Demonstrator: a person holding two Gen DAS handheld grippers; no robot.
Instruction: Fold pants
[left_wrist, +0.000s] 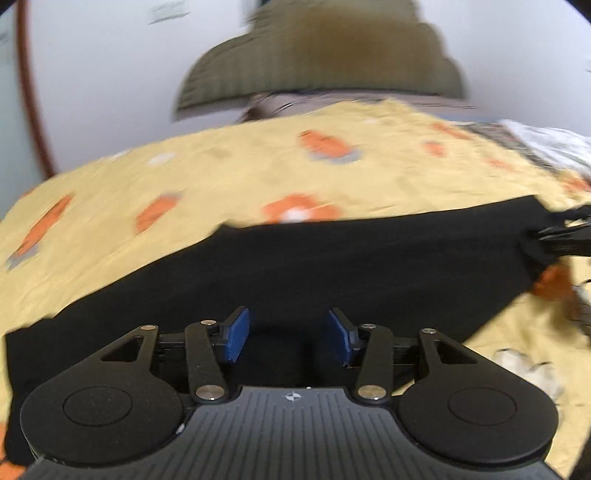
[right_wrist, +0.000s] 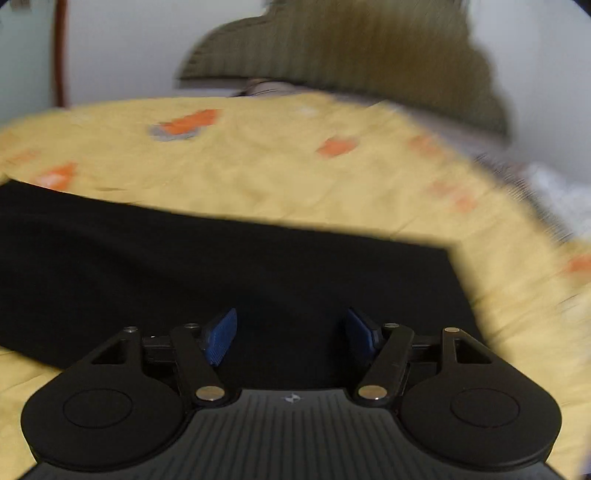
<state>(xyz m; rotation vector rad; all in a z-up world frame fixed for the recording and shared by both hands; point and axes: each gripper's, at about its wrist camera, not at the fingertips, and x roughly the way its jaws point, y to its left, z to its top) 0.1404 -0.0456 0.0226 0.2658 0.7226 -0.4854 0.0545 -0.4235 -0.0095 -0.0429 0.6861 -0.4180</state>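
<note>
While the black pants (left_wrist: 332, 266) lie flat across the lower frame on the yellow bedspread (left_wrist: 221, 177), your left gripper (left_wrist: 290, 338) gapes empty. Your right gripper (right_wrist: 291, 336) stands equally spread, gripping nothing.

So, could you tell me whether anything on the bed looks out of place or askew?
Nothing stands out. The black pants lie flat as a folded band on the yellow bedspread, with no bunching I can make out through the blur. Both grippers are open and empty.
</note>
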